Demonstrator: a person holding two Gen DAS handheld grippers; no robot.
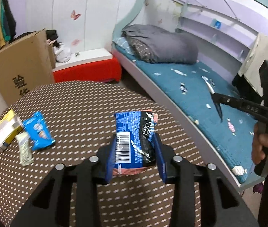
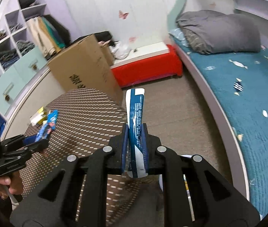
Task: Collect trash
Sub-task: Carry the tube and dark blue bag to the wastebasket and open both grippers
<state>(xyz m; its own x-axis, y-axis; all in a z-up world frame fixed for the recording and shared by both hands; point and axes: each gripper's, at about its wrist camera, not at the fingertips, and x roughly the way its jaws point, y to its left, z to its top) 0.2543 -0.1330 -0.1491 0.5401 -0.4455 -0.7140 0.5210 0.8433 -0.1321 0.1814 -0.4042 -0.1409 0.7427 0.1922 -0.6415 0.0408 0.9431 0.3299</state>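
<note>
My left gripper (image 1: 134, 151) is shut on a blue and black snack bag (image 1: 134, 138) with a barcode, held above the round dotted brown table (image 1: 77, 104). My right gripper (image 2: 135, 147) is shut on a flat blue and white wrapper (image 2: 135, 113), held off the table's right edge over the floor. The right gripper also shows at the right of the left wrist view (image 1: 217, 104), with the wrapper (image 1: 208, 84) sticking out. On the table's left lie a light blue packet (image 1: 38, 130), a pale green wrapper (image 1: 25, 149) and a yellow and white box (image 1: 5, 132).
A cardboard box (image 1: 22, 70) stands behind the table. A red and white low bench (image 1: 88, 66) stands by the wall. A bed with a teal cover (image 1: 200, 98) and a grey duvet (image 1: 162, 45) runs along the right. Shelves with clothes (image 2: 11, 43) are at the left.
</note>
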